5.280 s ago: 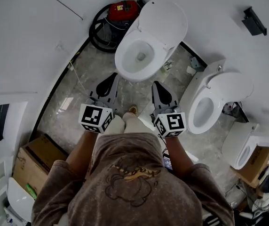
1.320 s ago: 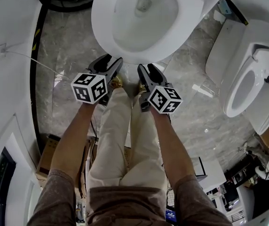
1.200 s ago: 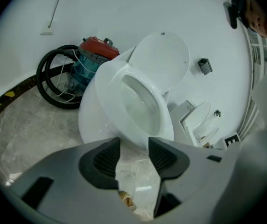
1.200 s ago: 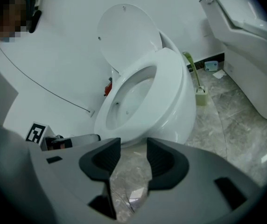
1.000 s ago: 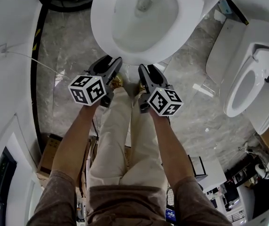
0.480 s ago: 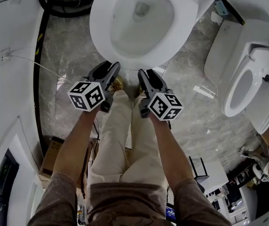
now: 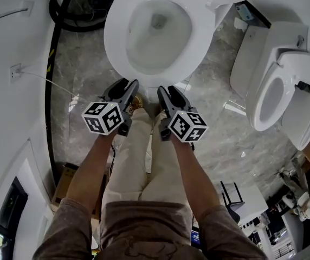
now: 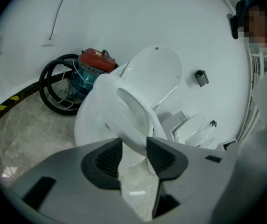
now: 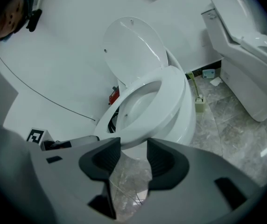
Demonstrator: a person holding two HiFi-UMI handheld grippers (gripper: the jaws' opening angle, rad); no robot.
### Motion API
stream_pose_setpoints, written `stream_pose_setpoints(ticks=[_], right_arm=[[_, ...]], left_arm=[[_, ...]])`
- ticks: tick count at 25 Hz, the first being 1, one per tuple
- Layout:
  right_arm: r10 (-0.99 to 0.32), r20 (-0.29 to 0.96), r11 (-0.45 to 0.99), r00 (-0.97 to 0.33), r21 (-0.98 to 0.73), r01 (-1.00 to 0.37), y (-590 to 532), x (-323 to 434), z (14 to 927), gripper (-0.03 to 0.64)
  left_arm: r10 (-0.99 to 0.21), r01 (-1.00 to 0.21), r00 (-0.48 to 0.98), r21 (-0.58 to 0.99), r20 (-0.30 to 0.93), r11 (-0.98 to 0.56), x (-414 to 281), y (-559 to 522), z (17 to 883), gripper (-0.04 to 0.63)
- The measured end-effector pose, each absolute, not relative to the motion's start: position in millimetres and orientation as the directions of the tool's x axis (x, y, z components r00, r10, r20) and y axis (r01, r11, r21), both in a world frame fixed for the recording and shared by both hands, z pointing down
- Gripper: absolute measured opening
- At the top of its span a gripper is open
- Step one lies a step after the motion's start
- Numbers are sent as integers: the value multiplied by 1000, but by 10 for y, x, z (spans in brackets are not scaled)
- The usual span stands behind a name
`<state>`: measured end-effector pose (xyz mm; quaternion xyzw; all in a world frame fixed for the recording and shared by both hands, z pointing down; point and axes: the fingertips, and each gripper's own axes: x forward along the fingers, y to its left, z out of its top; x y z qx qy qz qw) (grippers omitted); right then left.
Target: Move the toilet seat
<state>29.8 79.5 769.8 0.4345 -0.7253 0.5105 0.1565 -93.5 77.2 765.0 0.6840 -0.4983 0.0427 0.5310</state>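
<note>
The left forearm (image 7: 88,164) and right forearm (image 7: 194,167) reach forward and down, side by side above the legs (image 7: 144,161), wrists straight. The left claw (image 7: 127,85) and right claw (image 7: 165,91) slant downward, parallel and close together. Each has the front rim of the toilet seat (image 9: 173,101) between its jaws, which have just been opening a little, though the pads seem to press on it.
</note>
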Motion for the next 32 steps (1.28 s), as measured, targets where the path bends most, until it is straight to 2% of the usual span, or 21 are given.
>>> stream_pose_setpoints(ticks=[19, 32], right_arm=[[-543, 646, 24, -536, -627, -779, 419, 364, 6668, 183], [-586, 631, -16, -508, -636, -771, 74, 450, 6200, 189]], left_arm=[[-649, -706, 532, 708, 544, 15, -867, 396, 6571, 172], [-609, -726, 571, 685, 551, -61, -784, 60, 6082, 173]])
